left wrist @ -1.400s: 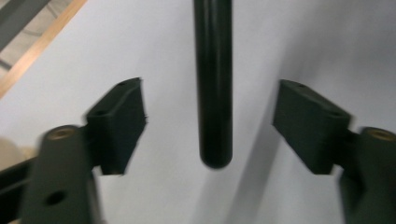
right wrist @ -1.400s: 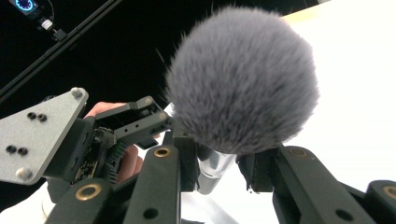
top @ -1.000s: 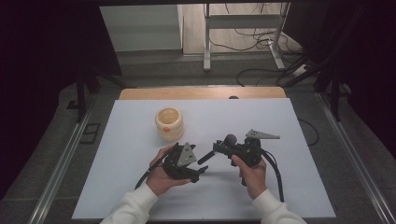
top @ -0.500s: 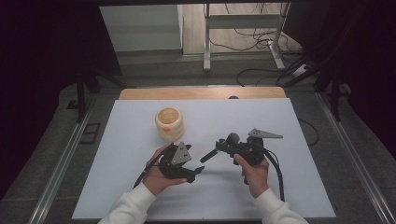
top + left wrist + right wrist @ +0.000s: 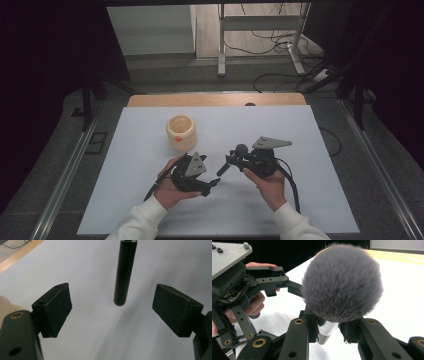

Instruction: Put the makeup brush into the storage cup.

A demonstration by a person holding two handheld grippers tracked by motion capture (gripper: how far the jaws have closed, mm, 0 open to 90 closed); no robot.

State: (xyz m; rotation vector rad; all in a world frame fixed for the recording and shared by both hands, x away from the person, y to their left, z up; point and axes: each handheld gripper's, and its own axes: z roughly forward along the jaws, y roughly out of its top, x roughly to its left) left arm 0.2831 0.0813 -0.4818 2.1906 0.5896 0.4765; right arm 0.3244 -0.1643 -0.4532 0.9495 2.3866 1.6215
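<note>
Brush (image 5: 342, 282) ferrule between right gripper (image 5: 328, 327) fingers (image 5: 310, 326), clamped.

- Low centre of the high view: my left hand (image 5: 172, 187) cradles the left gripper (image 5: 212, 184), tips pointing right.
- Left gripper view: jaws stand wide apart, pads (image 5: 56, 307) bare.
- Right hand (image 5: 270, 182) holds the right gripper (image 5: 231, 161), tips pointing left; jaws clamped tight.
- Both sleeves enter from the bottom edge.
</note>
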